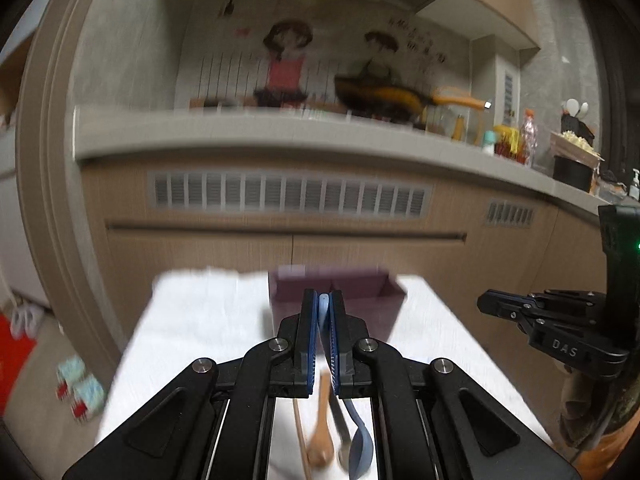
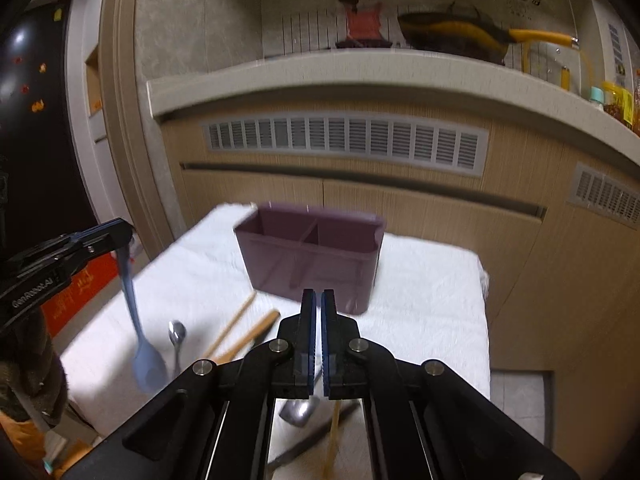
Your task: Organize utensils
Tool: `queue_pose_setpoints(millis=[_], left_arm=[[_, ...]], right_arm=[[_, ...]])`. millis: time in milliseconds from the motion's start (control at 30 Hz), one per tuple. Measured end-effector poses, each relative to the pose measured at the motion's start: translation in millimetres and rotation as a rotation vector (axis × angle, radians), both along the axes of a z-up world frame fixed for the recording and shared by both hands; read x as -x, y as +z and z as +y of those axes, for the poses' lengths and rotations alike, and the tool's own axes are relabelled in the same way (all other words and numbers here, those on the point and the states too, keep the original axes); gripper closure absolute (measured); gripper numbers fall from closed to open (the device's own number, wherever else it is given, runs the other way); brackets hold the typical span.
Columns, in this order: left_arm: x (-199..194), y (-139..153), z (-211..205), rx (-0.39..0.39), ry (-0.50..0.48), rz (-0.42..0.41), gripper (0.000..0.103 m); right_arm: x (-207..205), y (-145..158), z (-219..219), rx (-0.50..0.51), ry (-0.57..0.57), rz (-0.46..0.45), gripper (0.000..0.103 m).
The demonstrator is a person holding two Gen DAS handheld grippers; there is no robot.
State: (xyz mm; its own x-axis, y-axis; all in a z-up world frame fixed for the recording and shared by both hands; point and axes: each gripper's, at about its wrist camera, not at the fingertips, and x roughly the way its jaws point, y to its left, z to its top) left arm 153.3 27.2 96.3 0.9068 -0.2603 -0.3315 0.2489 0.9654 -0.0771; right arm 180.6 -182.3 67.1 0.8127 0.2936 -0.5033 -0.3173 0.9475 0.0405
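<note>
Left gripper (image 1: 323,300), lower centre of its own view: jaws closed on the handle of a blue spoon (image 2: 142,344), which hangs bowl-down above the white cloth (image 1: 208,320); in the right wrist view the same spoon dangles at lower left. Right gripper (image 2: 318,298), lower centre of its view: jaws pressed together on a thin yellowish chopstick (image 2: 333,440), which trails down below the fingers. Purple utensil holder (image 2: 312,256), centre of frame: stands upright on the cloth, an inner wall dividing it into two compartments. On the cloth nearer the camera lie a metal spoon (image 2: 176,340), a wooden spoon (image 1: 320,440), wooden sticks (image 2: 236,320) and a larger metal spoon (image 2: 300,412). Background blurred: kitchen counter (image 2: 360,68).
</note>
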Motion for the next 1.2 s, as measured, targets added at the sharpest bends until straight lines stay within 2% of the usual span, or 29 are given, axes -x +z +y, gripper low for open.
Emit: queue_pose_setpoints(millis=[133,233,300,433,533,600,667,733,800,933,1000,1067,1200], left_arm=[[-11.9,27.5,-8.4,-0.037,0.015,-0.100,0.097],[-20.5,32.4,-3.6,-0.022,0.020,-0.110,0.097],[-22.4,29.5,0.4,-0.019,0.027,-0.104,0.097],[-29.4,6.9,10.3,-0.013,0.049,-0.034,0.097],[-32.4,-13.9,18.2,0.006,0.060,0.021,0.097],[-32.0,-27.2,20.3,0.014,0.067,0.037,0.097],[-32.7,-39.1,20.2,0.022,0.066,0.053,0.097],[-34.0,-47.6,20.3,0.032,0.059,0.072,0.097],[-36.2,-53.9,21.5,0.036,0.056,0.090,0.097],[-36.7,-60.0,27.8,0.049,0.064,0.103,0.097],[-37.0,-61.8,29.8,0.055,0.065,0.109,0.097],[-37.3,-64.3,30.8,0.056,0.066,0.113,0.097],[-38.7,-67.2,33.5,0.063,0.068,0.123,0.097]], right_arm=[[-7.3,32.6,-0.1,-0.011,0.020,-0.048,0.101],[-13.7,38.8,5.5,0.036,0.041,-0.052,0.101],[-17.2,25.3,11.4,0.072,0.089,-0.007,0.101],[-15.9,-25.2,22.5,0.168,0.207,0.099,0.098],[-11.8,-70.2,19.8,0.219,0.188,0.215,0.084],[-15.1,-94.0,12.7,0.177,0.134,0.327,0.077],[-21.3,-118.0,0.5,0.068,0.048,0.444,0.074],[-30.4,-138.6,-13.0,-0.030,-0.074,0.534,0.074],[-40.4,-151.5,-19.3,-0.105,-0.147,0.592,0.073],[-56.4,-157.0,-17.4,-0.144,-0.208,0.585,0.070],[-64.4,-159.5,-13.3,-0.164,-0.218,0.569,0.054],[-71.8,-159.1,-5.6,-0.165,-0.233,0.550,0.047],[-79.9,-160.1,7.9,-0.084,-0.247,0.496,0.047]])
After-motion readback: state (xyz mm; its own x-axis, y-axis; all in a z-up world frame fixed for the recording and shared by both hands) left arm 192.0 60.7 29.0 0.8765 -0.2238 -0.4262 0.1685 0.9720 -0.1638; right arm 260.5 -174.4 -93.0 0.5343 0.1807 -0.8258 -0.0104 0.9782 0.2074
